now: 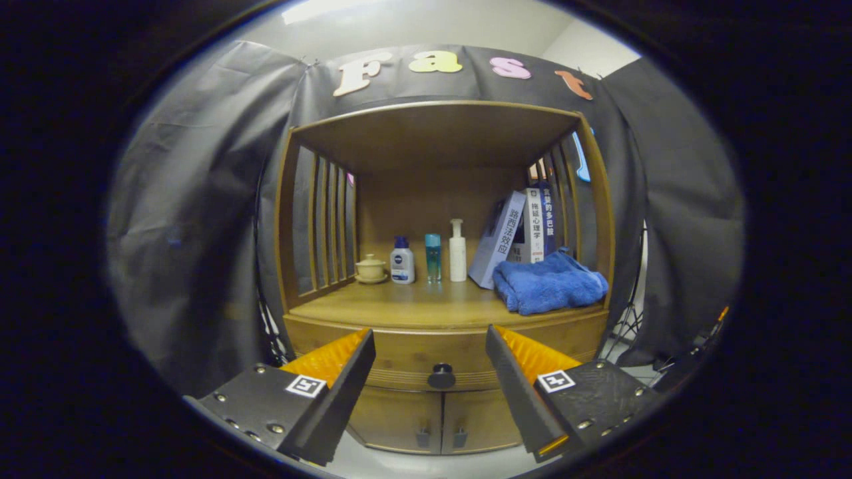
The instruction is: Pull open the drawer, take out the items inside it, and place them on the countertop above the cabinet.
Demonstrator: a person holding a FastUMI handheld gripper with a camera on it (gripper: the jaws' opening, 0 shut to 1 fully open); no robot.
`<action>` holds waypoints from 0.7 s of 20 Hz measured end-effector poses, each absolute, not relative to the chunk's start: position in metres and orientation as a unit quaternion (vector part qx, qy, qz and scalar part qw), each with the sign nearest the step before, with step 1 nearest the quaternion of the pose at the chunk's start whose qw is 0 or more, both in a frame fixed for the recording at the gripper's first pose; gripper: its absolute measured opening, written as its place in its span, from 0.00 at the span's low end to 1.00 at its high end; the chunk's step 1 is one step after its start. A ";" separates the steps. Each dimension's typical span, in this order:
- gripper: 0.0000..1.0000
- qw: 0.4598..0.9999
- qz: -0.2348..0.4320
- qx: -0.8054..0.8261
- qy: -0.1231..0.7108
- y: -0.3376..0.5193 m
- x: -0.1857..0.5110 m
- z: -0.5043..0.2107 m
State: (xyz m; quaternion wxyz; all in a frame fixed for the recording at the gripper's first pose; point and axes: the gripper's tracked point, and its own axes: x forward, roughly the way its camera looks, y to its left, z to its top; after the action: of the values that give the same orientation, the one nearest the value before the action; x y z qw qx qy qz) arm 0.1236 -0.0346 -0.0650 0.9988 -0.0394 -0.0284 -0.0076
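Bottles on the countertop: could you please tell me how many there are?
3, in a row at the back: a white blue-capped bottle beside the lidded cup, a teal bottle, then a white pump bottle. Books might hide others.

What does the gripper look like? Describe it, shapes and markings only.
The gripper has two wedge-shaped fingers with ribbed inner pads, each on a textured base plate with round screws and one square black-and-white marker. The fingers stand open, the drawer knob ahead between them.

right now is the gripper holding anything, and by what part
Nothing is held. The gripper is open, its fingers apart, with the closed drawer's knob in the gap ahead of them, untouched.
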 end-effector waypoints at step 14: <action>1.00 0.999 -0.033 -0.014 0.012 -0.080 0.218 -0.134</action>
State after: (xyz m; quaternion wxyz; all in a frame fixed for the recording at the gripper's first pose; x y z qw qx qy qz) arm 0.2179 -0.0800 -0.1341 0.9993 -0.0135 0.0119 -0.0330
